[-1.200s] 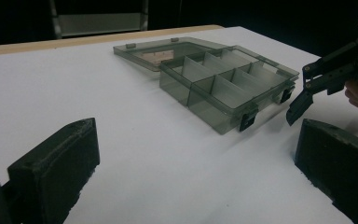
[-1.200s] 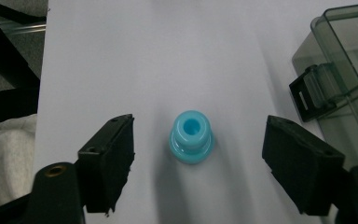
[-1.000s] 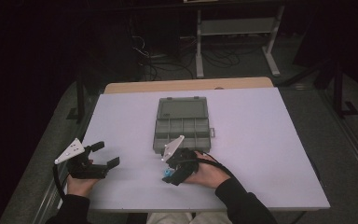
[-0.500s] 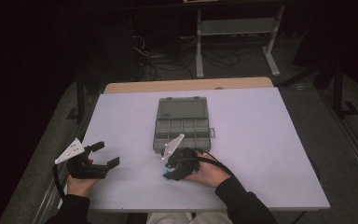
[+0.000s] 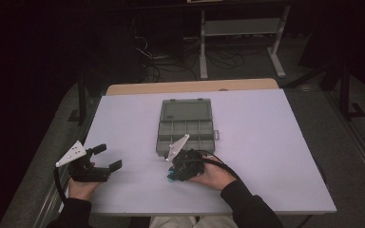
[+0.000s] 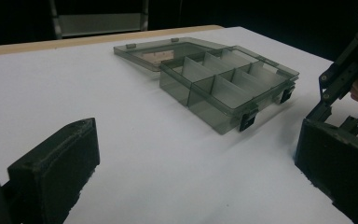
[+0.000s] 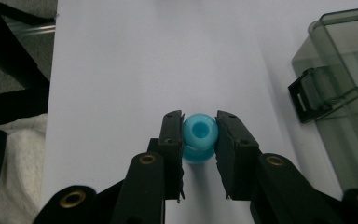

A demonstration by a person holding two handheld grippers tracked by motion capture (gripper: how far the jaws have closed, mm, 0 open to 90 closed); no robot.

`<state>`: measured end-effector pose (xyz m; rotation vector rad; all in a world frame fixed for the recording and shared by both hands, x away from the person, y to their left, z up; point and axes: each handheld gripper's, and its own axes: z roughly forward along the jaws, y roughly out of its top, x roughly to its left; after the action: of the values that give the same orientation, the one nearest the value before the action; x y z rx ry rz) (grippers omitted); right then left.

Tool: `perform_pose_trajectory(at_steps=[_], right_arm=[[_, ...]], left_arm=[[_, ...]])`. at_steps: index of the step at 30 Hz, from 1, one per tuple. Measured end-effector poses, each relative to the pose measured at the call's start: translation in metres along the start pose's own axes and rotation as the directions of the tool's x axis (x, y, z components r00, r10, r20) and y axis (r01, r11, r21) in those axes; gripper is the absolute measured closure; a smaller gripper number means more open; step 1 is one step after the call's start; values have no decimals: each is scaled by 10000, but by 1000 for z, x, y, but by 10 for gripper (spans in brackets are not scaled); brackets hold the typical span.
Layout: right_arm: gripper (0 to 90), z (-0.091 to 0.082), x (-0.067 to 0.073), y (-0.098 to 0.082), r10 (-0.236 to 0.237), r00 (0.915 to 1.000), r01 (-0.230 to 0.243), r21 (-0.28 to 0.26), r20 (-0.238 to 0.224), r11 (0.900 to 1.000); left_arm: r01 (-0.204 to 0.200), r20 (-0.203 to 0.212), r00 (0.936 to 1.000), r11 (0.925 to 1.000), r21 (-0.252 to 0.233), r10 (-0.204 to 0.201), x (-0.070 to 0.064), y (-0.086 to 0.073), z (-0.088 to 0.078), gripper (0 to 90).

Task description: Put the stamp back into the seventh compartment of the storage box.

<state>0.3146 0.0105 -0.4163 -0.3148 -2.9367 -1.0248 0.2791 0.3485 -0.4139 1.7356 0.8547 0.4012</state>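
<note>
A small blue spool-shaped piece point(image 7: 199, 135) sits on the white table point(image 5: 266, 142), and my right gripper point(image 7: 199, 140) is shut on it. Its jaws have just been closing, and the pads now press on the piece from both sides. In the high view this gripper point(image 5: 173, 176) lies low just in front of an open grey compartment box point(image 5: 186, 126), with the blue piece point(image 5: 171, 179) at its tip. My left gripper point(image 5: 108, 156) rests at the table's front left, open with nothing between its jaws. In the left gripper view its jaws point(image 6: 196, 172) stand wide apart over bare table.
The box point(image 6: 223, 79) has its clear lid folded back and several empty compartments; its black latch point(image 7: 307, 100) is just right of my right gripper. The table's wooden far edge point(image 5: 190, 87) borders a dark floor with a metal stand point(image 5: 240, 28).
Both hands have stayed where they were. In the high view the right gripper sits on the blue piece throughout, with no clear shift.
</note>
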Motion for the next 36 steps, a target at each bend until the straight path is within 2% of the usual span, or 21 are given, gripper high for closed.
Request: perform_pose_trajectory(at_steps=[8,20,36], right_arm=[[713,-14,-5,3,74,9999,-70,-267,129,9996],[715,-38,-13,9,44,9982,-14,-495,599,9988],[715,-59,-25,17,121,9949,-61,-595,999,9982]], left_arm=[[13,-7,10000,10000,-1,-13,0,0,0,0],[31,-8,10000,10000,-3,-31,0,0,0,0],[23,-42,10000,10000,1,-23,0,0,1,0]])
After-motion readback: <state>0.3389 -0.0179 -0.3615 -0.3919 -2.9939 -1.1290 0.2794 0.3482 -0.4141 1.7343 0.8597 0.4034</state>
